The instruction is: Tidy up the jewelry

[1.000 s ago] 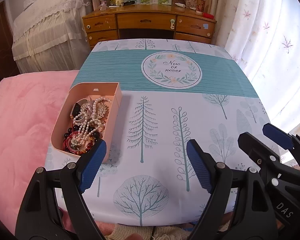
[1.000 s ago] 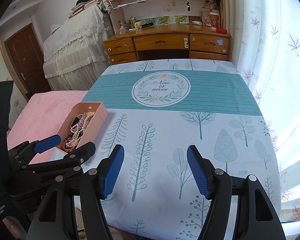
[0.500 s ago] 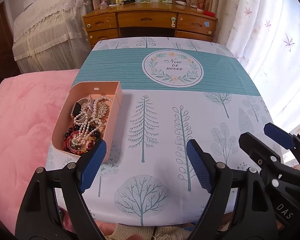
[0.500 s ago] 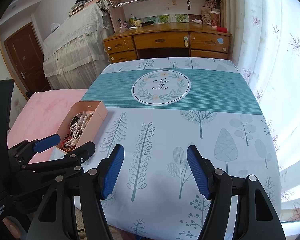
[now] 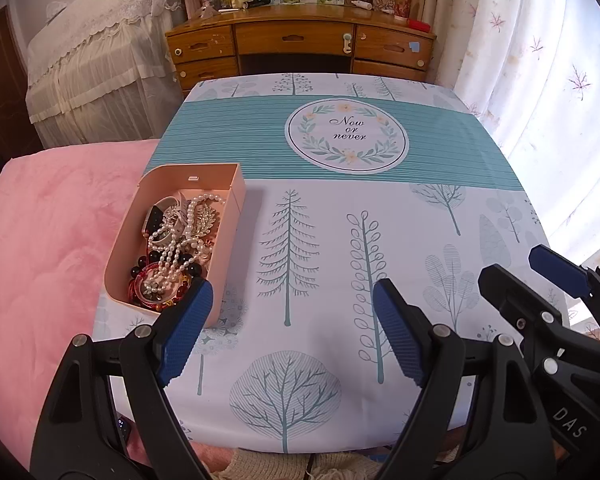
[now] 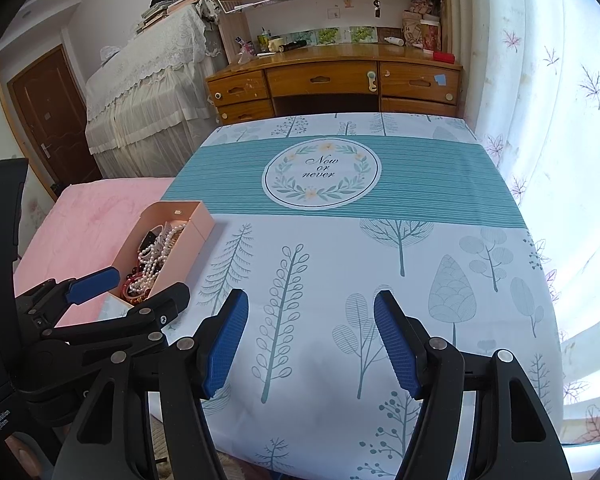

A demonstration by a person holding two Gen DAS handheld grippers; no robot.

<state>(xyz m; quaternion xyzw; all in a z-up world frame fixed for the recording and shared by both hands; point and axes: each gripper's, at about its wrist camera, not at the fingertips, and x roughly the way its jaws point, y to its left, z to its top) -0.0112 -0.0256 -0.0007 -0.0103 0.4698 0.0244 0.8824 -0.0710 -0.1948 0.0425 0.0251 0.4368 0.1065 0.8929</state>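
At the far left lies a pink blanket [image 5: 40,240]. Beside it, on the left edge of your bench [image 5: 440,216], sits an open peach-pink jewelry box [image 5: 236,188], long and narrow with rounded corners. Inside is a tangled heap of jewelry [image 5: 172,248]: white pearl strands across the middle, a silver leaf-shaped piece, dark round beads and a red bangle at the near end. Your left gripper [image 5: 290,330] hovers over the near edge of the bench, just right of the box, jaws wide apart and holding nothing. Further right, your right gripper [image 6: 310,338] hangs over the tree-printed cloth [image 6: 380,240], jaws equally wide and empty. Compared with a second ago, box, jewelry and both grippers sit in the same places.
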